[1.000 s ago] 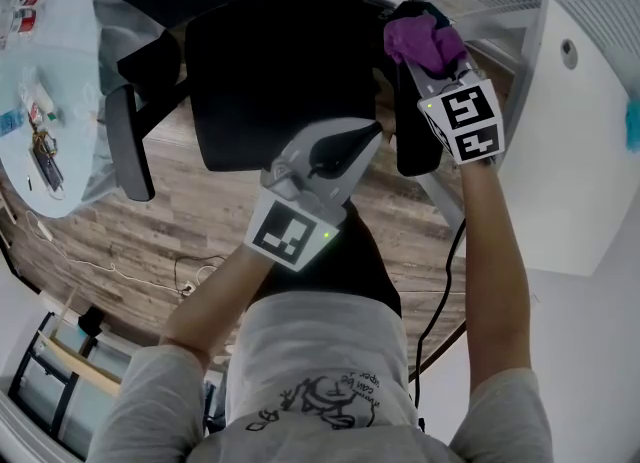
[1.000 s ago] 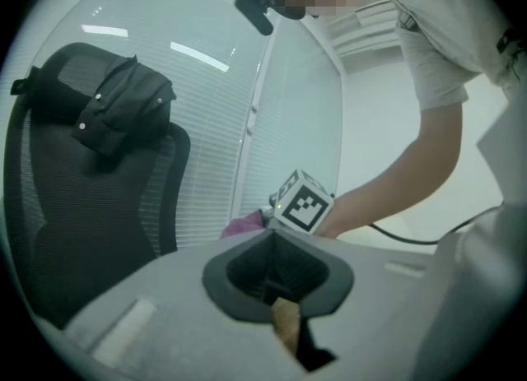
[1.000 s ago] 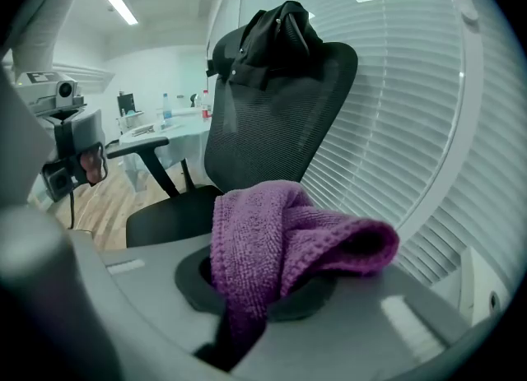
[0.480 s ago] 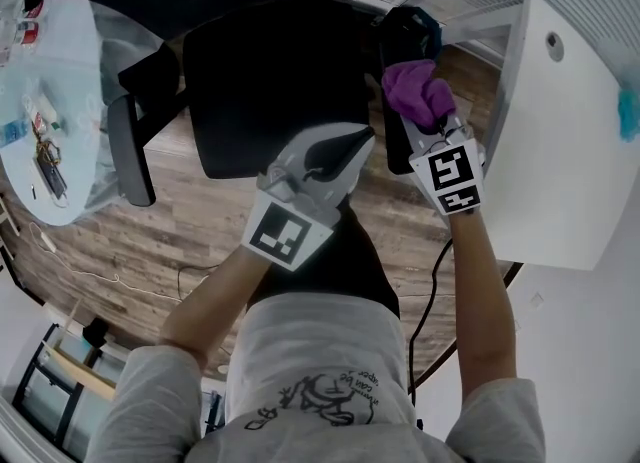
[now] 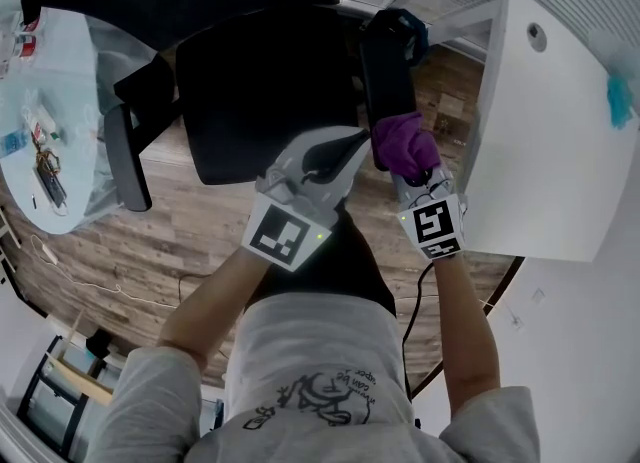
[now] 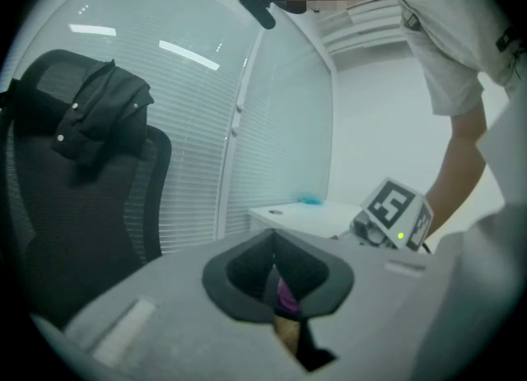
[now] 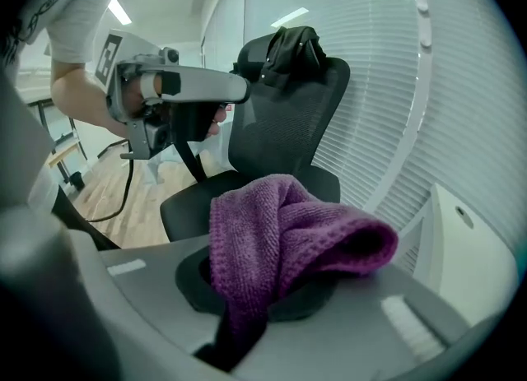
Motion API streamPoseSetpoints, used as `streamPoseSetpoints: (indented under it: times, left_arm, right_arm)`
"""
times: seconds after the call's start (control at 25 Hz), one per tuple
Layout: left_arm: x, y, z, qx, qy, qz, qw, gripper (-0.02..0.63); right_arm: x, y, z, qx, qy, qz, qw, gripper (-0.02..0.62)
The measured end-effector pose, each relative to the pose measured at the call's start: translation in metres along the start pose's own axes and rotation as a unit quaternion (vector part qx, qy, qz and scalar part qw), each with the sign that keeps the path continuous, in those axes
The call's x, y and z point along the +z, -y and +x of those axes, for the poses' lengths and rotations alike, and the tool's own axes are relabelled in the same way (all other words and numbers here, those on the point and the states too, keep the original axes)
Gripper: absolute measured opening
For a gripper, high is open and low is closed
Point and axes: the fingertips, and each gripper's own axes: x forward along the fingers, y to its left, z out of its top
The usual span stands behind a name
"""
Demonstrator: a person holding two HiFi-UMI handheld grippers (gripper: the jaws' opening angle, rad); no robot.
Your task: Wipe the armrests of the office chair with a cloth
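Observation:
A black office chair (image 5: pixel 265 101) stands below me, its left armrest (image 5: pixel 125 156) on one side and its right armrest (image 5: pixel 385 66) on the other. My right gripper (image 5: pixel 405 156) is shut on a purple cloth (image 5: pixel 403 143), which lies on the near end of the right armrest. In the right gripper view the cloth (image 7: pixel 280 231) bulges out of the right gripper (image 7: pixel 263 289) and hides the armrest. My left gripper (image 5: pixel 345 146) hangs shut and empty over the seat's front edge. In the left gripper view the left gripper (image 6: pixel 280 289) faces the chair's backrest (image 6: pixel 74 198).
A white desk (image 5: pixel 540 121) stands close beside the right armrest, with a teal object (image 5: pixel 620 99) on it. A pale round table (image 5: pixel 40 71) with small items is at the left. A dark garment (image 7: pixel 288 46) hangs on the headrest. A black cable (image 5: pixel 420 301) trails over the wooden floor.
My right gripper has slid the purple cloth along the right armrest from its far end to its near end. The left gripper has stayed over the seat.

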Motion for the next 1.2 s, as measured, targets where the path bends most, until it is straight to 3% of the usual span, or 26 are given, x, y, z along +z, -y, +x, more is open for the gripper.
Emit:
streamPoseSetpoints:
  times: [0.44,1.2]
  left_arm:
    - [-0.003,0.005,0.003,-0.002,-0.005,-0.003,1.0000,0.003]
    - [-0.017,-0.023,-0.022,0.033,-0.004,-0.024,0.9992,0.003]
  right_arm:
    - [-0.011,-0.011,-0.012,0.004,-0.002,0.019,1.000,0.043]
    - [0.057,0.067,0.069,0.010,0.000,-0.029,1.000,0.043]
